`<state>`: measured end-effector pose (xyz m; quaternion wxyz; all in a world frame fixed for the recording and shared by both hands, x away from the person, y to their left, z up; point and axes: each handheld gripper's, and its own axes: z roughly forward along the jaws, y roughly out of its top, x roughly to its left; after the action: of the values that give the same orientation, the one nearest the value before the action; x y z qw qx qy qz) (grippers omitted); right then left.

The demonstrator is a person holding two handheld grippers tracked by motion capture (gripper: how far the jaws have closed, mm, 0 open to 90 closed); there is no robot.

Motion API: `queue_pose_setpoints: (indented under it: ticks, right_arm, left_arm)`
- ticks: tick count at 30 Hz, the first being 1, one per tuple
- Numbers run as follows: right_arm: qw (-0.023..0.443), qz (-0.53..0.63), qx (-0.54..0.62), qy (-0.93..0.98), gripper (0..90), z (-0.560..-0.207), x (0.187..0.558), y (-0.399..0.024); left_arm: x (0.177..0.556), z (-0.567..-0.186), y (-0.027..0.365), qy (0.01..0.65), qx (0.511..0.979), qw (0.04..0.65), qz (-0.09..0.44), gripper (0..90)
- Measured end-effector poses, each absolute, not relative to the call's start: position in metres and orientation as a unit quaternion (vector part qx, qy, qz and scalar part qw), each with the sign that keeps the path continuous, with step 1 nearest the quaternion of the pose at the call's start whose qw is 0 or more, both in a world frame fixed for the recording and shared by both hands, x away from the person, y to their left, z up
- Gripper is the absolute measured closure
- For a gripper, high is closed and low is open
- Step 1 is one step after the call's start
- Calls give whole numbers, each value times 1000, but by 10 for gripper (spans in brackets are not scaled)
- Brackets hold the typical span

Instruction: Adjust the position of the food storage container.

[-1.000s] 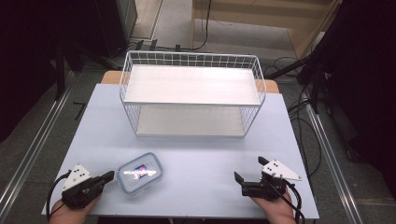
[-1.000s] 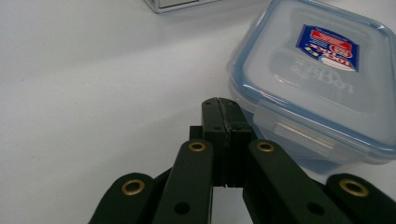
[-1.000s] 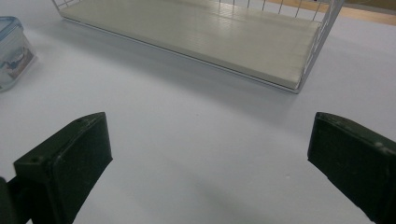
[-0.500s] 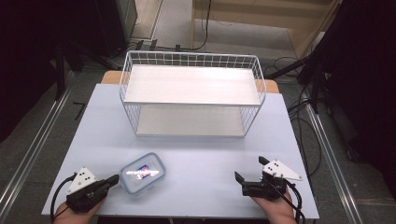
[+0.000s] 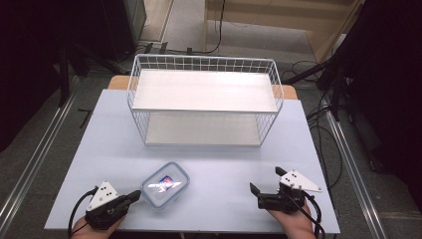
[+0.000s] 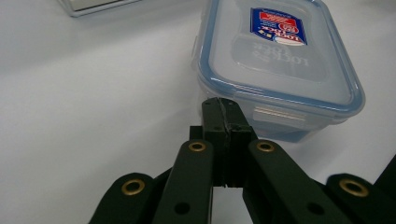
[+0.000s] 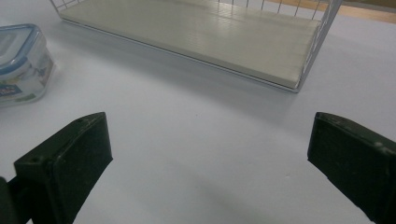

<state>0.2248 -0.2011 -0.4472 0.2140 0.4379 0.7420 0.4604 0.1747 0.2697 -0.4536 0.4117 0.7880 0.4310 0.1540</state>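
The pale lavender tabletop carries everything; at its far side stands a white wire basket shelf with two pale boards, one above the other, and this basket serves as the landmark. On the near side of the basket, a little left of its middle and well apart from it, lies the clear plastic food container, its blue-rimmed lid snapped on and a red-and-blue label on top; it sits flat on the tabletop, turned at a slant to the basket's front edge. Near and to the left of the basket, the left gripper has its jaws pressed together with nothing between them; in the left gripper view the closed tips sit just at the container's near side wall, though contact cannot be told. Near and to the right of the basket, the right gripper rests low with its jaws spread wide, bare tabletop between them.
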Motion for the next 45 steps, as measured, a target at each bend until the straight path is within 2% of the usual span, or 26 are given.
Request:
queue_pose_setpoints:
  ticks: [14,26,31,34,37,45]
  right_arm:
    - [211,463,437,742,1,-447,224,-199]
    - [209,463,438,742,1,-448,224,-199]
    - [204,464,441,740,1,-449,224,-199]
    - [205,468,439,739,1,-448,224,-201]
    - [204,468,443,737,1,-448,224,-201]
    - [203,466,446,737,0,-450,225,-200]
  left_arm:
    - [179,-455,227,397,806,416,144,900]
    - [176,-459,184,343,827,430,114,900]
    - [173,-460,181,325,837,424,117,900]
    - [175,-467,199,349,839,397,131,900]
    - [184,-467,207,377,824,399,140,900]
    - [207,-462,191,390,811,414,135,900]
